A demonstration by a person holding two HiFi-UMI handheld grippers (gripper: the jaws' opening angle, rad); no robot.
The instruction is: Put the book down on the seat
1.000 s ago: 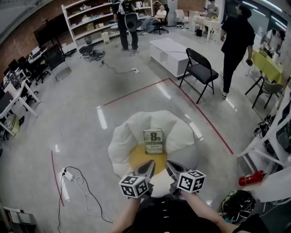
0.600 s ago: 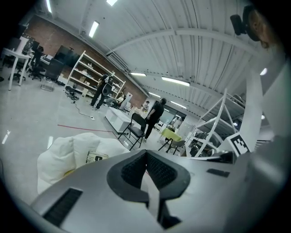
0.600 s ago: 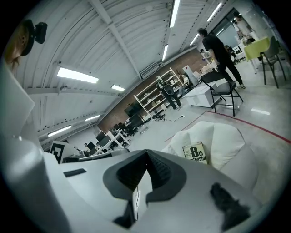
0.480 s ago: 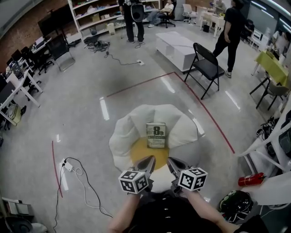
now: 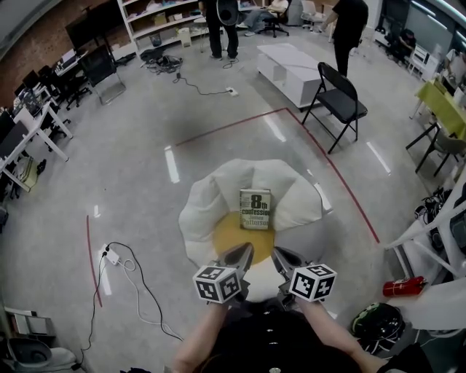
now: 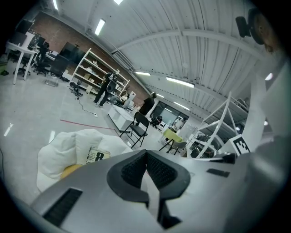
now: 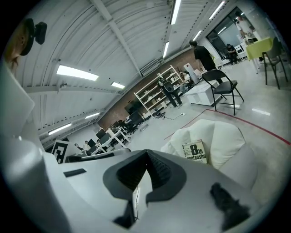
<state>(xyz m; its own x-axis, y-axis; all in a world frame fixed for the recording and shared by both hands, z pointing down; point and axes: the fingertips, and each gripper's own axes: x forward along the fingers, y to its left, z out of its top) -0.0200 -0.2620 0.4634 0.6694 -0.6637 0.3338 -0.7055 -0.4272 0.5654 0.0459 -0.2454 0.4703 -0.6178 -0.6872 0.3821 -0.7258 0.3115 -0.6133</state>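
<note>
Head view: book [image 5: 255, 209] on beanbag seat [image 5: 207, 200]; left gripper [image 5: 247, 249], right gripper [image 5: 276, 252] fingers [image 5: 237, 260] clenched, empty.

Cut off at the head view's upper edge: left standing person [image 5: 220, 25] and right standing person [image 5: 348, 22], upper bodies out of frame. Masked by the left gripper [image 5: 245, 251] and right gripper [image 5: 277, 253]: near rim of the beanbag seat [image 5: 200, 211]. Too fine to read: small print on the book [image 5: 255, 209]. Covered in both gripper views by each gripper's own body: the book's lower part.
</note>
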